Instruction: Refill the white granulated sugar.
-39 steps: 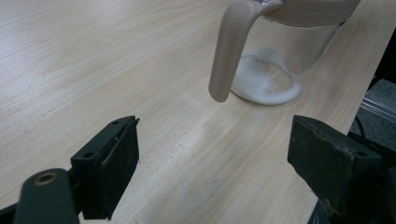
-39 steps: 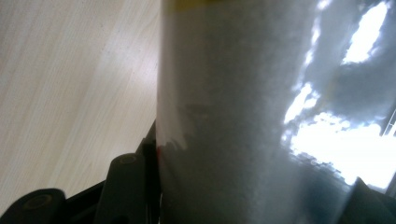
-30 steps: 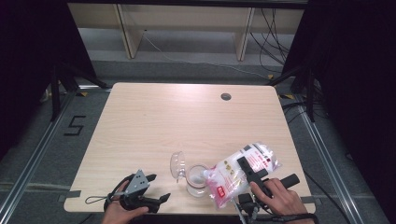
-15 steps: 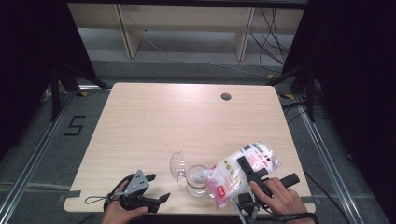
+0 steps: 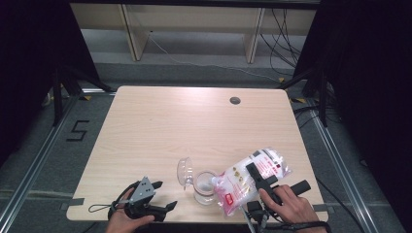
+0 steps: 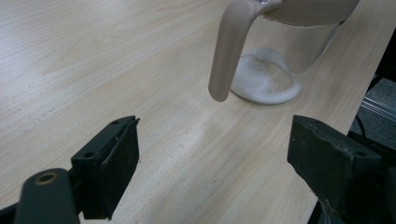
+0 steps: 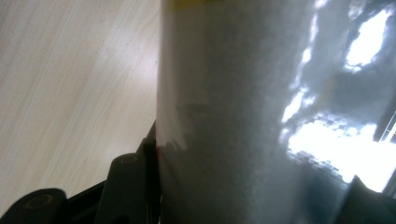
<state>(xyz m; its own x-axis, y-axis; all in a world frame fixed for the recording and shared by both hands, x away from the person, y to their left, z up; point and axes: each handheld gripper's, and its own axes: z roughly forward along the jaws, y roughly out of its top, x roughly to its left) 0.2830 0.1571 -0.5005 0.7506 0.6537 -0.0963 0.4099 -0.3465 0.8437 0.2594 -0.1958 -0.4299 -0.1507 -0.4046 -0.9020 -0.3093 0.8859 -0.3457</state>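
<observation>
Clear plastic bag with red print (image 5: pixel 235 187), full of white grains, up near the front right edge of the light wooden tabletop (image 5: pixel 194 126). Clamped across its middle by the right tongs (image 5: pixel 255 171), squeezed from both sides, most likely to stop any slipping. Tipped down toward the left, low corner touching or just above the mouth of the clear glass jug (image 5: pixel 204 187), probably for pouring the grains in. Already a thin white layer (image 6: pixel 266 81) down on the bottom of the jug, so pouring seems begun but far from done, with the bag looking plump and full. Jug standing upright just left of the bag, curved handle (image 6: pixel 229 51) turned toward the left tongs (image 5: pixel 165 195). Left tongs spread wide with nothing between them, low by the front left edge, aimed at that handle, maybe waiting to steady the jug against tipping. Pale wood grain all over the tabletop, smooth and bare apart from a round dark hole (image 5: pixel 235 100) near the far edge. Around it, grey floor (image 5: pixel 48 160) with a taped number five (image 5: pixel 77 130), a pale shelf (image 5: pixel 194 19) at the back, loose cables (image 5: pixel 286 43) beside it, and black curtains (image 5: pixel 369 97) on both sides.
</observation>
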